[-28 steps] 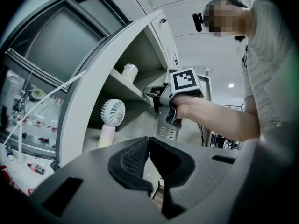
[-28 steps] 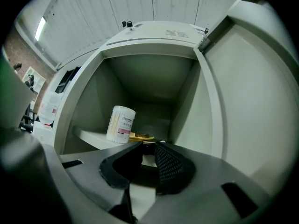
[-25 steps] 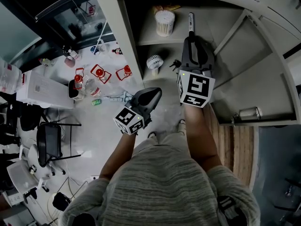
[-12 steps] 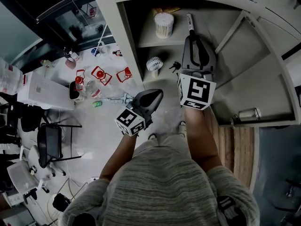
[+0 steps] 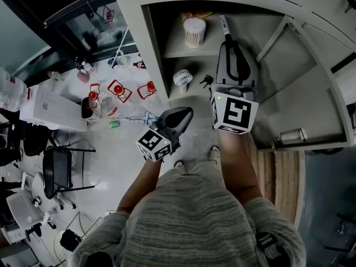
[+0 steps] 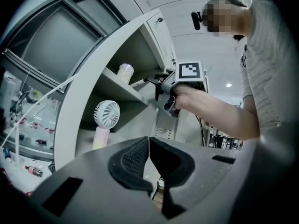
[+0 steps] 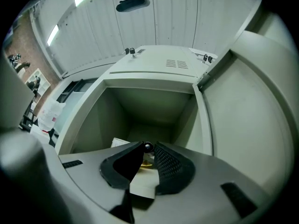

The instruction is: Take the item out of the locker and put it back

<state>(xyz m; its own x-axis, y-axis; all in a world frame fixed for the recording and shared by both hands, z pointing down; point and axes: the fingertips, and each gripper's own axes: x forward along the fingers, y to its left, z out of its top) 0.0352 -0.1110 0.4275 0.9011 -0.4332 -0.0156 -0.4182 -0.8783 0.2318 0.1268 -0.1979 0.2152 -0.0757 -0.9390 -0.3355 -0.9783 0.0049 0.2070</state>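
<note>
Two grippers are in play, and only one is working. My left gripper [image 5: 185, 112] hangs outside the locker [image 5: 142, 43], fingers pressed together on nothing. Inside, a jar [image 5: 194, 31] stands on the upper shelf [image 5: 175, 42], with a fan [image 5: 182, 78] on the level below. Further right, my right gripper [image 5: 227, 40] reaches over that upper shelf with its fingers drawn narrow onto a pen [image 5: 224, 24]. The pen's dark end sits pinched between the tips, and the barrel points toward the back wall. So the pen is inside the locker and in my grip; I cannot tell whether it touches the shelf. As I read it, the task is at one of its two turning points — either the lift-out is just starting, or the return lacks only a release. These views don't settle which.
</note>
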